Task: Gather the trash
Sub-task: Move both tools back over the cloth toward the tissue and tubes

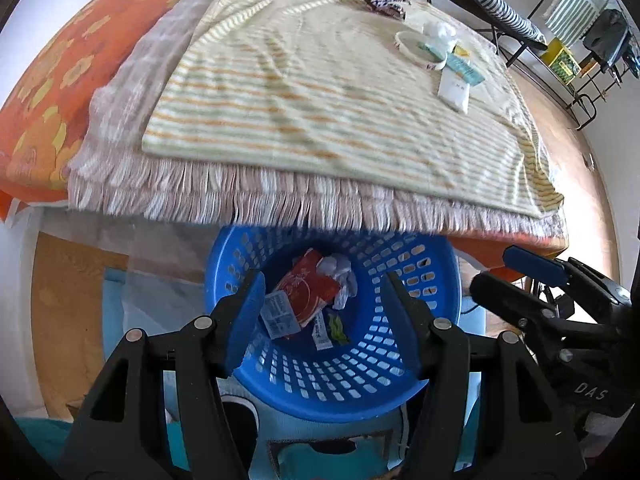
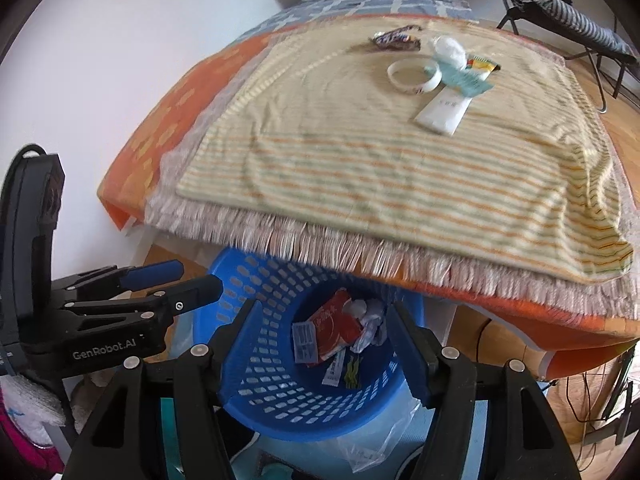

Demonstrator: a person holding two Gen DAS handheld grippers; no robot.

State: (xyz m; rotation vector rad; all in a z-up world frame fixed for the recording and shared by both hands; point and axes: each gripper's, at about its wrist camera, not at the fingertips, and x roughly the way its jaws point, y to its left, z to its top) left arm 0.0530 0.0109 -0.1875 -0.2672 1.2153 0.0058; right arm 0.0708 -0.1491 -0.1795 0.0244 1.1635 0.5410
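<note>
A blue perforated basket (image 1: pixel 320 408) (image 2: pixel 304 432) stands below the bed's edge. It holds a red packet (image 1: pixel 310 286) (image 2: pixel 336 320), crumpled white paper (image 1: pixel 340 272) (image 2: pixel 370 320) and small sachets. My left gripper (image 1: pixel 323 284) (image 2: pixel 200 276) hangs open above the basket with nothing between its pads. My right gripper (image 2: pixel 323 312) (image 1: pixel 494 270) is beside it, also open with nothing in it. On the striped blanket lie a white tube (image 1: pixel 454 90) (image 2: pixel 442 110), a tape ring (image 1: pixel 430 65) (image 2: pixel 430 80), a white tissue (image 1: pixel 440 32) (image 2: pixel 450 50), a teal packet (image 1: pixel 466 68) (image 2: pixel 468 82) and a dark wrapper (image 1: pixel 386 4) (image 2: pixel 396 40).
The striped blanket (image 1: pixel 300 92) covers a fringed throw and an orange bedspread (image 1: pixel 60 80); the fringe overhangs the basket's far side. A folding chair (image 2: pixel 580 28) stands on the wooden floor beyond the bed. A clear plastic bag (image 2: pixel 372 444) lies under the basket.
</note>
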